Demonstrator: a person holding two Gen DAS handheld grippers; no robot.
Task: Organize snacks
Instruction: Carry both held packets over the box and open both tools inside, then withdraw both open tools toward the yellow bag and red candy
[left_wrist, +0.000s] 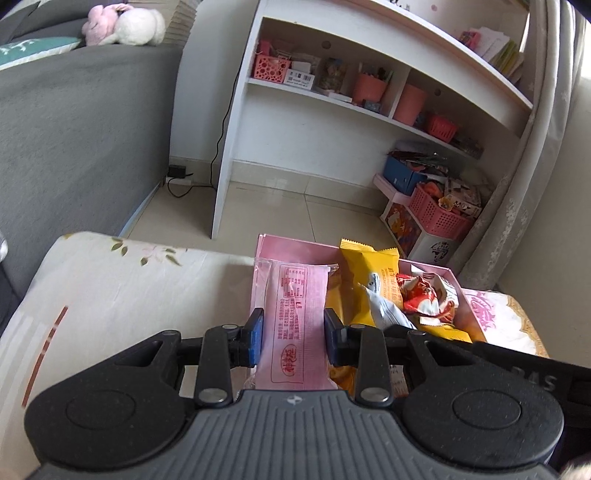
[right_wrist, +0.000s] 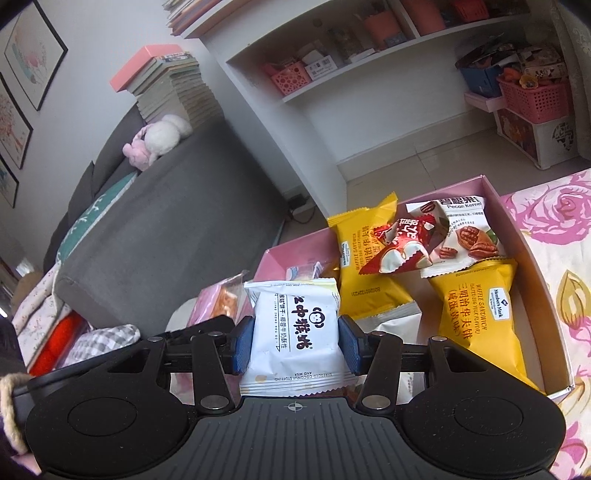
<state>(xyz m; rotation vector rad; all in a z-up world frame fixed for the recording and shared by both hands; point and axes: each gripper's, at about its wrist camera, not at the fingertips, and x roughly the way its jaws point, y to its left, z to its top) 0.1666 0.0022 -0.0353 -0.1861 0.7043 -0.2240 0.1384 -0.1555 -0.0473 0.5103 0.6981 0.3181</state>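
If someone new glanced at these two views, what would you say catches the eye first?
Most likely the two held snacks: the left hand-held gripper is shut on a pink packet, and the right hand-held gripper is shut on a white packet. Just beyond them sits the pink box with bright yellow packets and a red wrapper piled inside.

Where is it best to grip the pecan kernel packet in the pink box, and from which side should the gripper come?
Probably from above, at the far crimped top edge of the pecan kernel packet. It lies flat in the pink box, its near left corner is under the red wrapper and its near edge touches a yellow waffle packet; the far edge is free. Both grippers are already full.
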